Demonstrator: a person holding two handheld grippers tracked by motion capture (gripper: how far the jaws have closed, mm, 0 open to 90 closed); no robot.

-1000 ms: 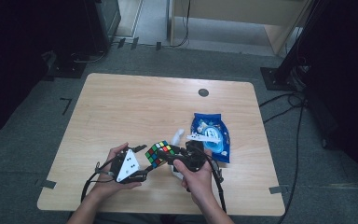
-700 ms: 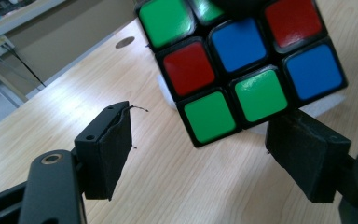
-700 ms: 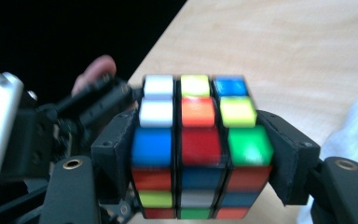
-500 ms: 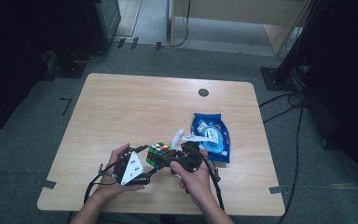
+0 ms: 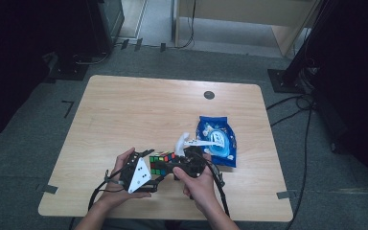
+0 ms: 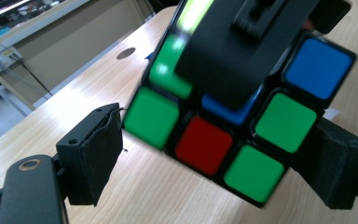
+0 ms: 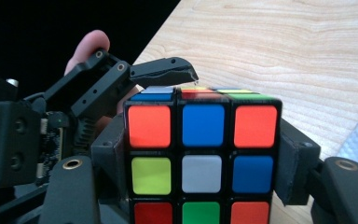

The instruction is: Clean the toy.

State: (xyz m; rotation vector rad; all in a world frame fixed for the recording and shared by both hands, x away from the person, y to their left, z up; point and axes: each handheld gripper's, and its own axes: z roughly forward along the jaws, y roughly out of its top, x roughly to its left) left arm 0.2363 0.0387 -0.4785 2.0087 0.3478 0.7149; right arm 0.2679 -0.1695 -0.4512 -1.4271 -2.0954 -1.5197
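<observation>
A scrambled colour cube (image 5: 161, 162) is held just above the near middle of the wooden table (image 5: 124, 115). My right gripper (image 7: 203, 158) is shut on it, a pad (image 7: 292, 161) pressing on each side face. My left gripper (image 6: 214, 154) comes at the cube (image 6: 205, 140) from the left. Its jaws have just been opening. The cube sits between them, with the left pad (image 6: 98, 149) clear of it by a gap. In the high view the left gripper (image 5: 149, 167) carries its pale three-cornered plate, and the right gripper (image 5: 175, 166) is close beside it.
A blue packet (image 5: 216, 139) lies on the table just behind my right hand, and a white crumpled tissue (image 5: 181, 140) lies beside it. A dark round grommet (image 5: 209, 95) sits near the far edge. Cables trail from both grippers over the near edge.
My left gripper's jaws have spread apart around the cube, and its plate has tilted a little. The right hand and the cube have stayed in place.
</observation>
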